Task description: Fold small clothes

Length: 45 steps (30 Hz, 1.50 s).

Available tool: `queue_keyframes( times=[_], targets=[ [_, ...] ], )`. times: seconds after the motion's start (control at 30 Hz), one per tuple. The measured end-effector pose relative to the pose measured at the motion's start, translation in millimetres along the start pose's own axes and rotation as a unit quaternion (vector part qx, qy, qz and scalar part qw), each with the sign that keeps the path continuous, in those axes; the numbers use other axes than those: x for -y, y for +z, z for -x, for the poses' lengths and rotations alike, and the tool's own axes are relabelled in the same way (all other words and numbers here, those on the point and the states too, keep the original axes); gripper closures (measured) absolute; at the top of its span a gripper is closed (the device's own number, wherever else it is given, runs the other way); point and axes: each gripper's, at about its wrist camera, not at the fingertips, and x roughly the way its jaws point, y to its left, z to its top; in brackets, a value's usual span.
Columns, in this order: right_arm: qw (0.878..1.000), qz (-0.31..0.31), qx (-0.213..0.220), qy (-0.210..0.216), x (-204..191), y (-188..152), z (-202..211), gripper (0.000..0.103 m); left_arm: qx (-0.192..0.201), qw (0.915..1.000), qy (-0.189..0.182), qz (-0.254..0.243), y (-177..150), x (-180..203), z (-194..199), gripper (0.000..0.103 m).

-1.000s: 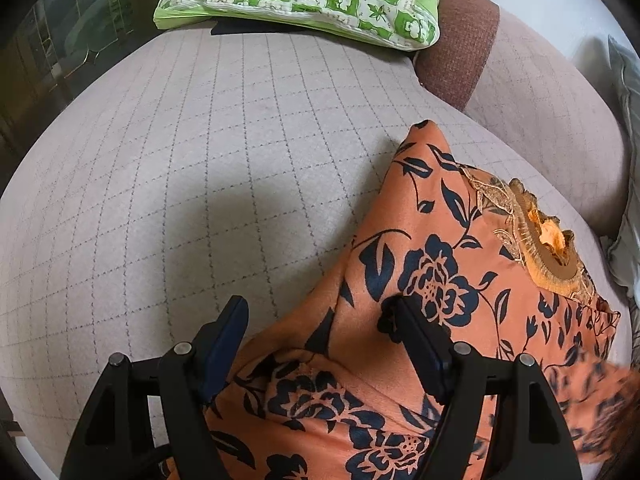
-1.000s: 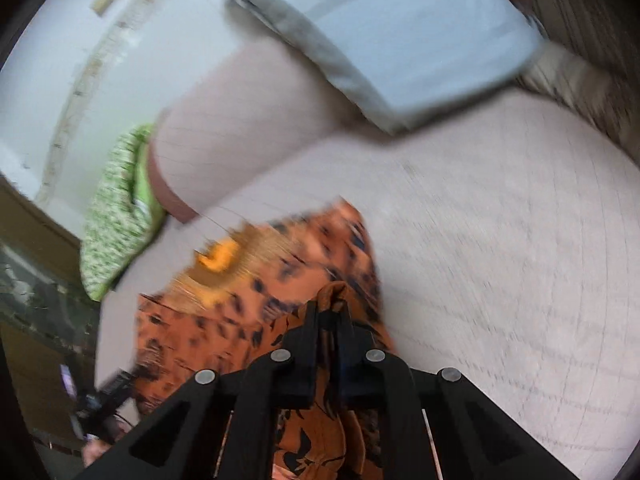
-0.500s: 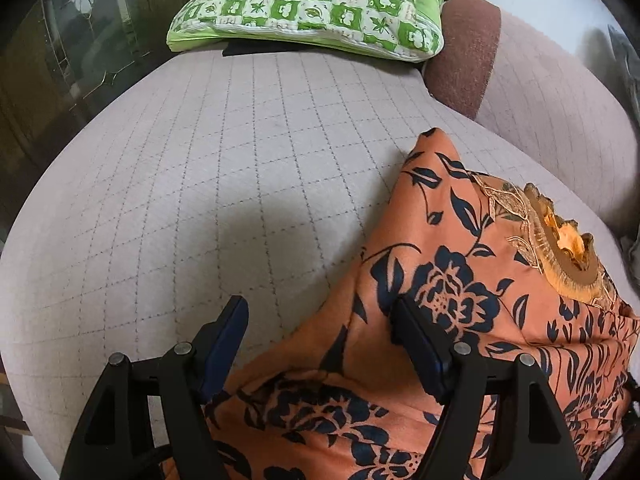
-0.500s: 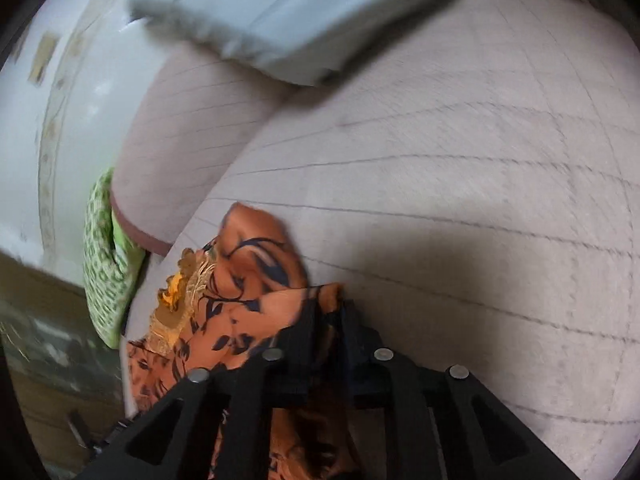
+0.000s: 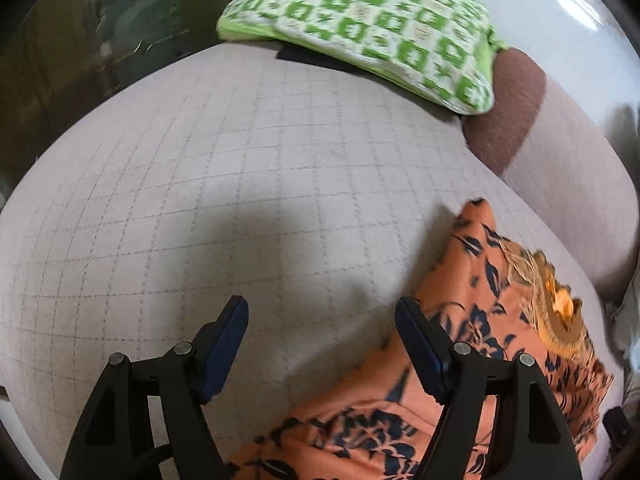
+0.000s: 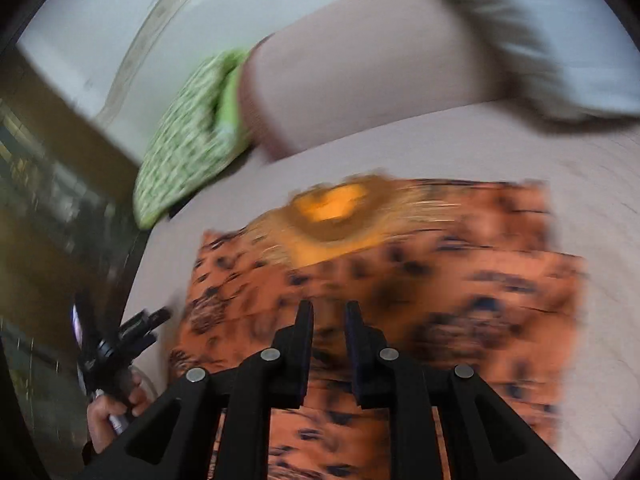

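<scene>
No legible text, label, brand, number or sign in either view

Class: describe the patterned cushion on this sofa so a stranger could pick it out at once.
Start at the quilted beige sofa seat and look to its far end, beside the brown bolster. There lies the cushion, the only item with a green-and-white chequered cover; the garment nearby is orange with dark flowers.
</scene>
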Motion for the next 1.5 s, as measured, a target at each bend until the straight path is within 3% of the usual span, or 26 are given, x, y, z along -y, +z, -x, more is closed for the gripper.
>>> queue_keyframes(
  times=[0.17,0.3,0.4,0.5,0.53,0.7,0.77,0.83,0.87,0.93,0.97,1.1,1.2,1.27,1.4,1.5],
  targets=[
    [0.998,0.031,-0.042,0.038,-56,22,-54,0.085,-0.012,0.9997,-0.005,-0.023,-1,-3,-1,0.026],
    [0.994,0.073,-0.079,0.021,-98,34,-119,0.085,-0.049,0.9948,-0.022,-0.086,-8,11,-15,0.026],
    [0.99,0.106,-0.094,0.015,-111,38,-152,0.084,-0.049,0.9942,-0.025,-0.093,-8,9,-18,0.026],
    [0.988,0.099,-0.113,0.03,-117,42,-182,0.064,-0.066,0.9931,-0.032,-0.091,-6,4,-26,0.026],
    [0.988,0.093,-0.117,0.026,-119,44,-192,0.052,-0.075,0.9925,-0.023,-0.094,-7,4,-31,0.026],
    [0.988,0.089,-0.123,0.016,-123,50,-216,0.047,-0.081,0.9895,-0.017,-0.118,-8,10,-35,0.026],
    [0.984,0.105,-0.143,0.016,-130,44,-221,0.041,-0.081,0.9895,-0.018,-0.118,-8,10,-38,0.026],
    [0.983,0.126,-0.133,-0.004,-138,36,-225,0.04,-0.078,0.9882,-0.011,-0.132,-8,12,-37,0.026],
    [0.983,0.136,-0.122,-0.011,-142,33,-227,0.044,-0.075,0.9878,-0.007,-0.136,-9,13,-37,0.026],
    [0.984,0.131,-0.12,-0.029,-146,33,-234,0.072,-0.073,0.9875,-0.001,-0.14,-12,14,-37,0.026],
    [0.984,0.125,-0.118,-0.039,-147,35,-237,0.079,-0.072,0.9873,0.002,-0.141,-12,16,-38,0.026],
    [0.985,0.1,-0.125,-0.059,-153,49,-256,0.079,-0.075,0.9877,0.01,-0.137,-10,17,-39,0.026],
    [0.988,0.072,-0.137,-0.018,-145,58,-237,0.078,-0.068,0.9883,0.0,-0.137,-9,18,-33,0.026],
    [0.992,0.057,-0.107,0.018,-125,60,-189,0.078,-0.051,0.9882,-0.018,-0.143,-8,20,-24,0.026],
    [0.996,0.055,-0.072,0.021,-70,40,-94,0.078,-0.012,0.9845,-0.045,-0.169,-13,37,-1,0.026],
    [0.999,0.006,-0.044,0.018,-16,9,-32,0.078,0.012,0.9807,-0.079,-0.179,-23,50,16,0.026]
  ],
)
